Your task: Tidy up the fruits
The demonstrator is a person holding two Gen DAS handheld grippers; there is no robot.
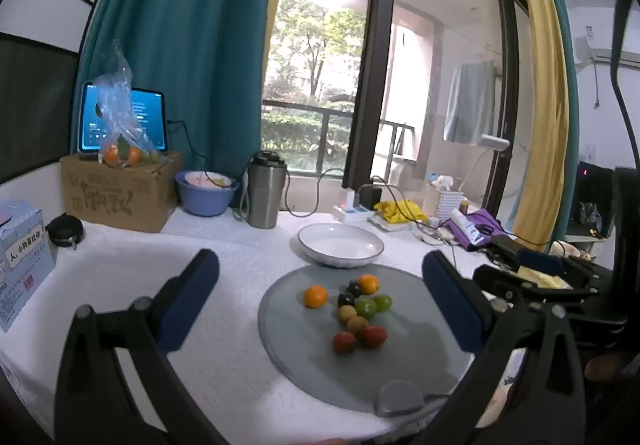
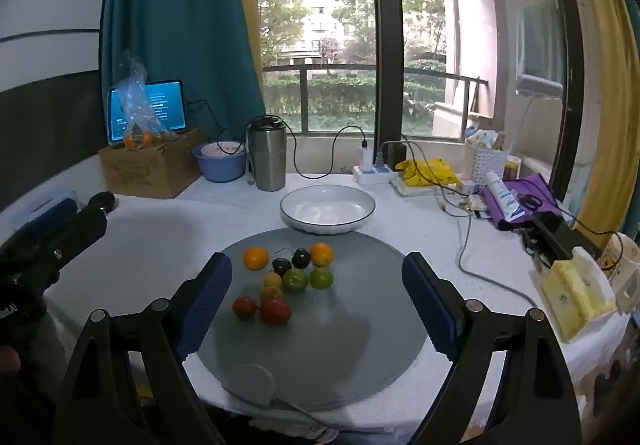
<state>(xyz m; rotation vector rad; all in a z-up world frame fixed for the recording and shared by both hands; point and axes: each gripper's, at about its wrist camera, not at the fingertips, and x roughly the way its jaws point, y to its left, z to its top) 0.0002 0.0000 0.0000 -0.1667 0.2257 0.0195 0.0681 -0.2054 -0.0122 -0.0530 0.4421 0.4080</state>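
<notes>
Several small fruits lie in a cluster on a round grey mat [image 1: 304, 361] [image 2: 360, 325]: two oranges [image 1: 315, 296] [image 2: 255, 258], two dark plums [image 2: 301, 258], two green fruits [image 2: 295, 280], two yellow ones [image 2: 272, 280] and two red ones [image 1: 344, 342] [image 2: 275, 310]. An empty white bowl [image 1: 340, 245] [image 2: 327, 210] stands just behind the mat. My left gripper [image 1: 320, 285] is open above the mat's front left. My right gripper [image 2: 316, 281] is open and empty, above the mat's near side, with the fruits between its fingers in view.
A steel tumbler [image 2: 267, 154], a blue bowl [image 2: 219, 161], a cardboard box [image 2: 148, 165] with a bag of oranges and a tablet stand at the back left. A power strip, cables, a yellow bag, a white basket and a purple cloth [image 2: 524, 197] crowd the right.
</notes>
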